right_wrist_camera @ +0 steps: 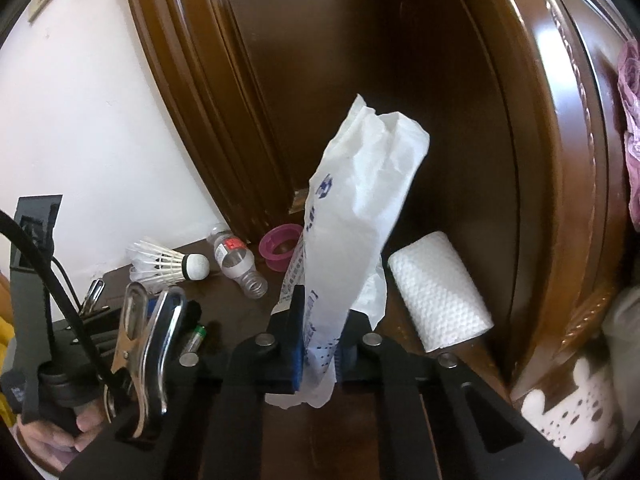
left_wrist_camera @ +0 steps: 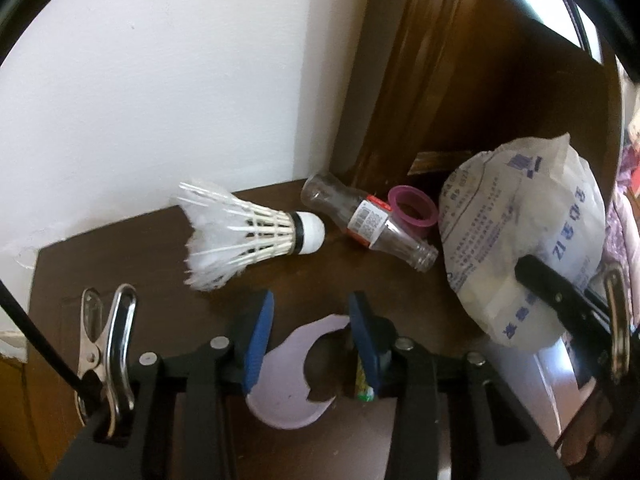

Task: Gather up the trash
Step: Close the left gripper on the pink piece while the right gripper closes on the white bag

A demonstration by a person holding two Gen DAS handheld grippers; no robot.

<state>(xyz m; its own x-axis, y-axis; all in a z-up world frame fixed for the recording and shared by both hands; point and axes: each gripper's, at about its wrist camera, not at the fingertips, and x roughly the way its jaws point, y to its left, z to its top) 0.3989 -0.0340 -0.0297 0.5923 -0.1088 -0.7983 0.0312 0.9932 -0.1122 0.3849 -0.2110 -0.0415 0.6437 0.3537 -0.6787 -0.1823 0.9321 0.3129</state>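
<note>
Right wrist: we pinch the bag (right_wrist_camera: 352, 216) by one thin edge in the right gripper (right_wrist_camera: 316, 354), so it may slip; left gripper (left_wrist_camera: 310, 344) half-spread over the battery (left_wrist_camera: 363, 384).

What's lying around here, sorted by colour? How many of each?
White: 3, shuttlecock, printed bag, paper towel roll
Clear: 1, plastic bottle
Purple or pink: 2, broken plate, cup
Green: 1, battery
Total: 7
</note>
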